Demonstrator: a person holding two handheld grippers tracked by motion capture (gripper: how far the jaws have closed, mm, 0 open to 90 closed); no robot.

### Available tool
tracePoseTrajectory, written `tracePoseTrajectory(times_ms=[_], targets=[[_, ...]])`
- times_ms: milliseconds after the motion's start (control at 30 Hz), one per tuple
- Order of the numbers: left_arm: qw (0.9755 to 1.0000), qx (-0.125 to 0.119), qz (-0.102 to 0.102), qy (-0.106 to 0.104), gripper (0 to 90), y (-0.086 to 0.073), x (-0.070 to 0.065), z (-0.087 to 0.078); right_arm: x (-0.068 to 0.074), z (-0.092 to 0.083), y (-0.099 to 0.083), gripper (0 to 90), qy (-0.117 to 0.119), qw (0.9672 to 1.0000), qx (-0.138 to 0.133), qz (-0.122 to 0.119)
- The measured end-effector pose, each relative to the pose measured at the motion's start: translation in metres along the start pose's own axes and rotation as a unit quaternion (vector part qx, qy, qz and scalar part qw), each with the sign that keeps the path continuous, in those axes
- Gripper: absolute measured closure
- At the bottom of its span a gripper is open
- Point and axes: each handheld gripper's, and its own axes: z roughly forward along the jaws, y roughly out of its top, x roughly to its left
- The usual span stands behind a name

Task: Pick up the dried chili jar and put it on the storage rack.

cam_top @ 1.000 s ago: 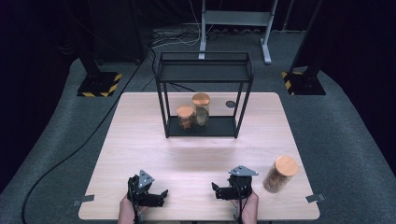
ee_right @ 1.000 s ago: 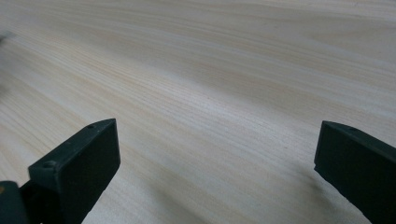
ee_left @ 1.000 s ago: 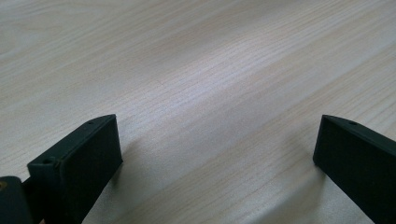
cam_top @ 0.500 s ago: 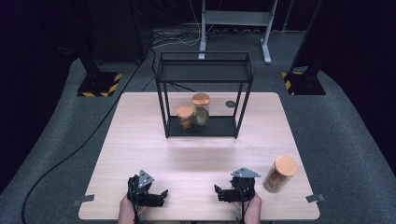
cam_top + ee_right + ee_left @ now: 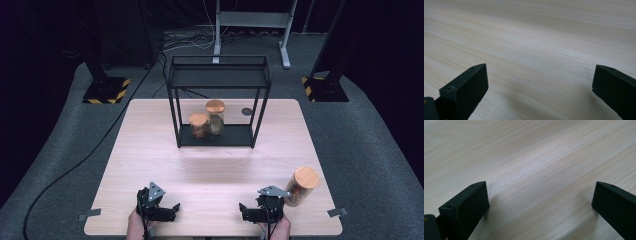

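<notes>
Right tongs (image 5: 243, 210) gape just left of the jar (image 5: 300, 187).

rack (image 5: 218, 80): far middle of the bench (image 5: 150, 155)
two jars (image 5: 207, 120): inside rack, bottom shelf
third jar (image 5: 300, 186): near right, beside right claw (image 5: 245, 211)

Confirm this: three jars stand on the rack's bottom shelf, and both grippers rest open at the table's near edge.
Wrong count. The high view shows two jars on the rack's bottom shelf; a third jar stands on the table beside the right gripper. Both grippers, including the left gripper, are open.
</notes>
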Motion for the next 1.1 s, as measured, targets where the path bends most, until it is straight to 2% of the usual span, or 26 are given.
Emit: tracePoseTrajectory(times_ms=[133, 533, 633, 900, 1100], targets=[[1.0, -0.001, 0.0, 0.0, 0.3, 0.0, 0.0, 0.0, -0.004, -0.006, -0.005, 0.0, -0.01, 0.9999, 0.004, 0.012], [1.0, -0.002, -0.001, 0.0, 0.2, 0.0, 0.0, 0.0, -0.014, -0.027, -0.022, 0.0, -0.045, 0.9986, -0.004, 0.027], [1.0, -0.001, -0.001, 0.0, 0.2, 0.0, 0.0, 0.0, -0.02, -0.034, -0.028, 0.0, -0.061, 0.9977, -0.001, 0.03], [1.0, -0.001, 0.0, 0.0, 0.2, 0.0, 0.0, 0.0, -0.032, -0.046, -0.036, 0.0, -0.083, 0.9957, -0.001, 0.041], [1.0, 0.0, 0.0, 0.0, 0.2, 0.0, 0.0, 0.0, -0.045, -0.055, -0.042, 0.0, -0.108, 0.9929, -0.001, 0.05]])
